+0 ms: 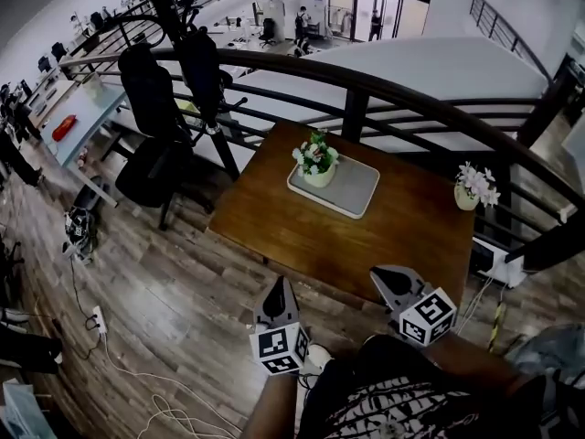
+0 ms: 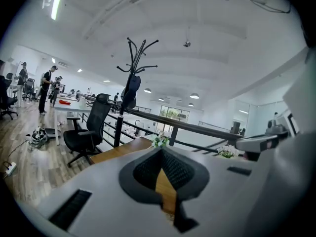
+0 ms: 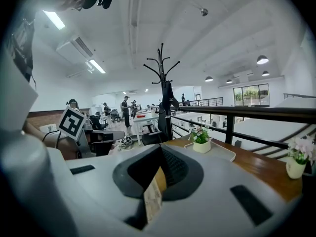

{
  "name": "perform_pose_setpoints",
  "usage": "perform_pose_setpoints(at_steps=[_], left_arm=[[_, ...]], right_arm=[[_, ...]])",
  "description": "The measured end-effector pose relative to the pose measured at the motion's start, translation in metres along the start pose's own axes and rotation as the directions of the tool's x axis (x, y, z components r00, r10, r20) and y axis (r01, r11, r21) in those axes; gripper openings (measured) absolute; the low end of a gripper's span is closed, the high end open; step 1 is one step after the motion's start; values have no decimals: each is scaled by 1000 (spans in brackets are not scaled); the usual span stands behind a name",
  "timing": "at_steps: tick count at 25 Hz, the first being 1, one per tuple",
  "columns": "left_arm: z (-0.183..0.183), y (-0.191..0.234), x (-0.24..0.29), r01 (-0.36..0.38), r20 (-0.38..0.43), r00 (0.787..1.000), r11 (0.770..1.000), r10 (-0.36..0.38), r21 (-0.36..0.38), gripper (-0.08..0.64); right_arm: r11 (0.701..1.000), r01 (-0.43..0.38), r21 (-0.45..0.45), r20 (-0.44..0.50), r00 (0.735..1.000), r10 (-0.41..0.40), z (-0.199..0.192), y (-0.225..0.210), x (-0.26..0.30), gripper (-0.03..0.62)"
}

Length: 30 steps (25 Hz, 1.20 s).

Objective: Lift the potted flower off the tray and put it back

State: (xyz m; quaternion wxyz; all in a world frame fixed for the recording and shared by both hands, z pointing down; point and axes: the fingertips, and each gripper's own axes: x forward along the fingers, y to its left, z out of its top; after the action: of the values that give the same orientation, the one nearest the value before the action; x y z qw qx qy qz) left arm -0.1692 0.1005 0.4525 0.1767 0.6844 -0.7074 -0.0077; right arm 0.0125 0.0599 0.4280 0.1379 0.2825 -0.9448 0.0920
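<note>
left gripper [image 2: 161,151]: jaws pressed together, nothing between them; held just short of the near edge of the table [image 1: 274,222], pointing across it toward the tray.
right gripper [image 3: 160,150]: jaws also together, empty; beside the left one, its tip at the table's near edge.
gap to the task's thing: both grippers are well apart from the pot and touch nothing.
potted flower [image 1: 317,165]: upright in a pale pot, white blooms and green leaves, standing on the tray at its left end.
tray [image 1: 355,190]: light grey, rounded corners, lying flat near the middle of the table, toward the far side.
second potted flower [image 1: 475,188]: white and pink blooms, on the table's far right corner, off the tray and close to the railing.
railing [image 1: 366,80]: dark, curved, running behind the table.
office chair [image 1: 151,126]: black, on the wood floor left of the table.
coat stand [image 2: 134,78]: black, behind the chair.
</note>
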Motion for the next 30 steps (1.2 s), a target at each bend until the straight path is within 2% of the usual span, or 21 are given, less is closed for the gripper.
perform_pose_setpoints(at_steps=[7,14,22,30], left_arm=[[1,3,48,58,-45,997,998,-57,39,8],[-2,-7,131,119,-117,987,990,-110,69,8],[-16,-14,251,153,-171,976,981,-132,116,8],[-27,-29,312,173,-239,961,976,-138,129,8]], right_arm=[[999,23,40,8,1000,-23,6,-19,37,-3],[995,60,79,18,998,-62,3,-80,85,-3],[991,63,115,-11,998,-62,3,-157,137,-3],[985,47,165,-18,999,-44,-2,-201,159,-3]])
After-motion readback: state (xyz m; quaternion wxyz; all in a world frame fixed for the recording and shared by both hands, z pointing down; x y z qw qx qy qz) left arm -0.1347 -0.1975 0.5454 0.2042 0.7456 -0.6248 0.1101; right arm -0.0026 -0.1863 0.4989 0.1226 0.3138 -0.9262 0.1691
